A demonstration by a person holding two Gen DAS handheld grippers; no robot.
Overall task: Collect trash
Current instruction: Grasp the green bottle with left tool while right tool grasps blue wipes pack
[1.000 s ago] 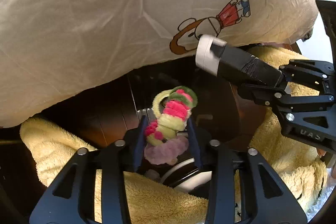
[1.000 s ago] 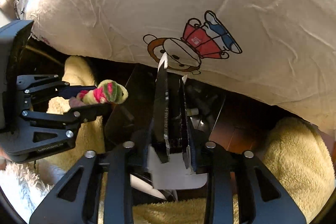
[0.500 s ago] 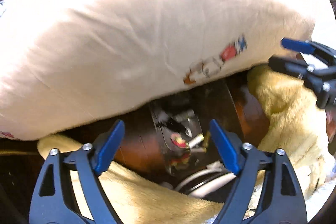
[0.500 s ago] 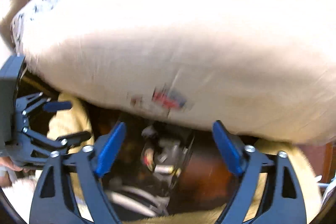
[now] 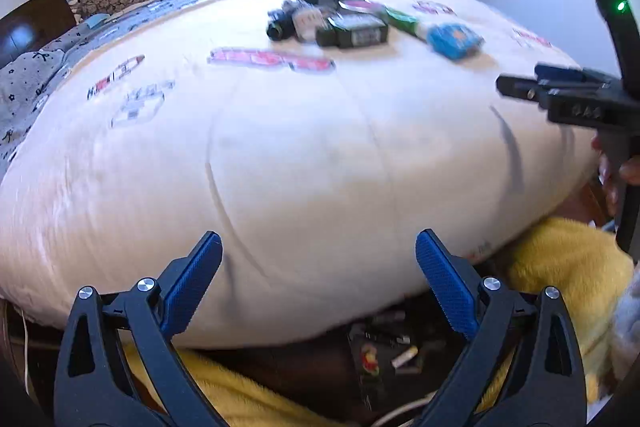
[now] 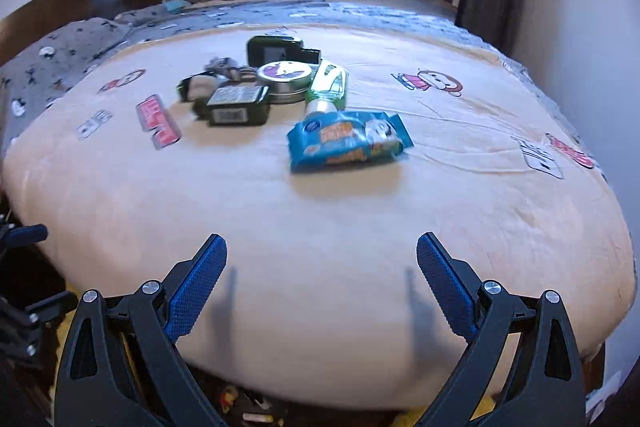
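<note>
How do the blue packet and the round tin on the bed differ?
The blue packet is a flat, soft wrapper with bright printing; the round tin is a rigid metal disc with a pink-and-white lid. The packet lies alone, nearest the right gripper; the tin sits farther back, packed against a dark box and a green tube. Both rest on the duvet.

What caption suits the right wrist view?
Open right tool faces a blue wrapper and clustered trash on the cream duvet.
</note>
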